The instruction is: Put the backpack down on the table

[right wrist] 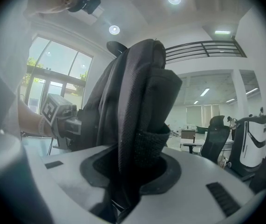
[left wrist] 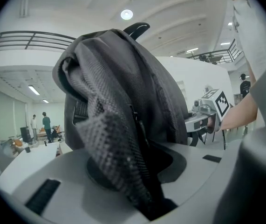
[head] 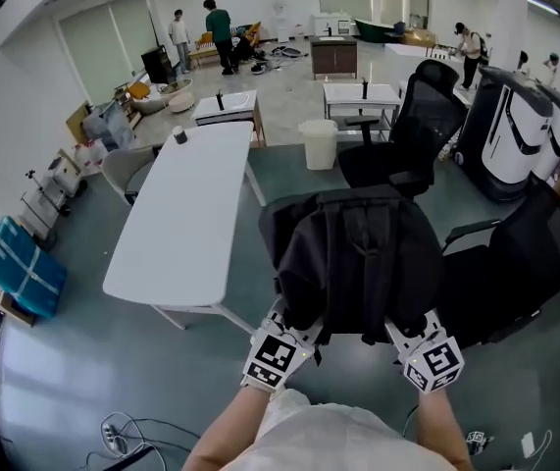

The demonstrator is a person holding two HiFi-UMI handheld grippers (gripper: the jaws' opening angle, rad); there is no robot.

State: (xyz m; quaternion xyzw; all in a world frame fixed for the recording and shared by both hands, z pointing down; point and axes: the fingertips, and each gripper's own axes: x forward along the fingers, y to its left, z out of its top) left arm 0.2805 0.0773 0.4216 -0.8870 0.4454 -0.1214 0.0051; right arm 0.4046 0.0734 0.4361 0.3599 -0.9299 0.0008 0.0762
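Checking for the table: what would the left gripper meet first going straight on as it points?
The black fabric backpack that the left gripper grips; beyond that, probably the black office chair, though depth is unclear. The long white table lies off to its left.

One backpack [head: 358, 258], two grippers, the left gripper [head: 284, 346] and the right gripper [head: 427, 356]. One long white table [head: 177, 224], one white bin [head: 319, 143], two people [head: 219, 27] standing far back left.

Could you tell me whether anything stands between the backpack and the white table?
Nothing visible does: the backpack, gripped by the left gripper and right gripper, hangs just right of the table, only open floor between them.
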